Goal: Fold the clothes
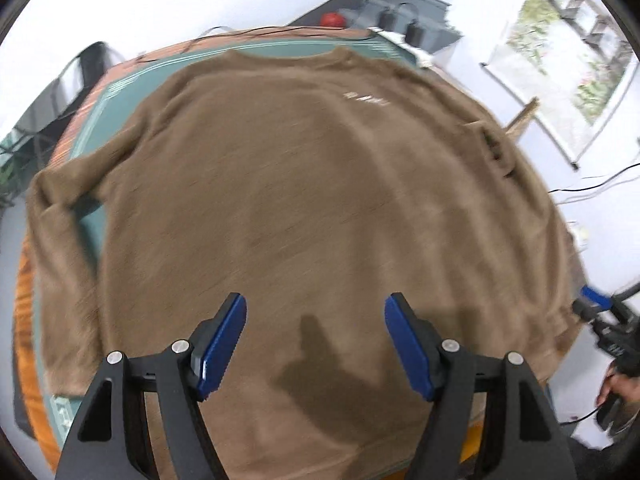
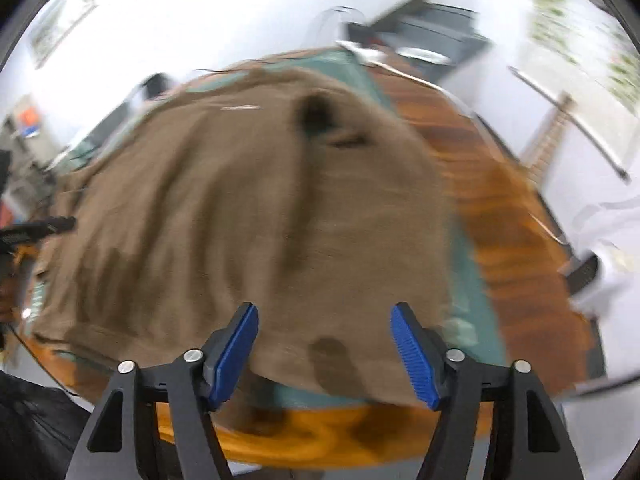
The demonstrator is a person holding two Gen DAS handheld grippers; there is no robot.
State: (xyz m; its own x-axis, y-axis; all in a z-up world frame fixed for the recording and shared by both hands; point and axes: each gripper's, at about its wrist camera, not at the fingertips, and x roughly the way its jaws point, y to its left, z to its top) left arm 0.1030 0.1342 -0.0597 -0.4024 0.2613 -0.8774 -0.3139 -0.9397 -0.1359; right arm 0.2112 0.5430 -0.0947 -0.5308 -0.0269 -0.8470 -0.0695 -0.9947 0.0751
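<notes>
A brown long-sleeved sweater (image 1: 312, 184) lies spread flat on a green mat (image 1: 120, 84), neck at the far side, with small white lettering on the chest. My left gripper (image 1: 316, 340) hovers open above the lower body of the sweater, nothing between its blue pads. In the right wrist view the same sweater (image 2: 248, 208) appears blurred, its right sleeve folded in over the body. My right gripper (image 2: 324, 344) is open above the sweater's near hem at the table's edge. The right gripper (image 1: 600, 312) also shows at the far right of the left wrist view.
The mat lies on an orange-brown wooden table (image 2: 516, 216). Black cables (image 1: 260, 32) run along the far edge. A grey cabinet (image 1: 404, 12) and a wall poster (image 1: 572, 48) stand behind. A hand (image 1: 618, 392) holds the right tool.
</notes>
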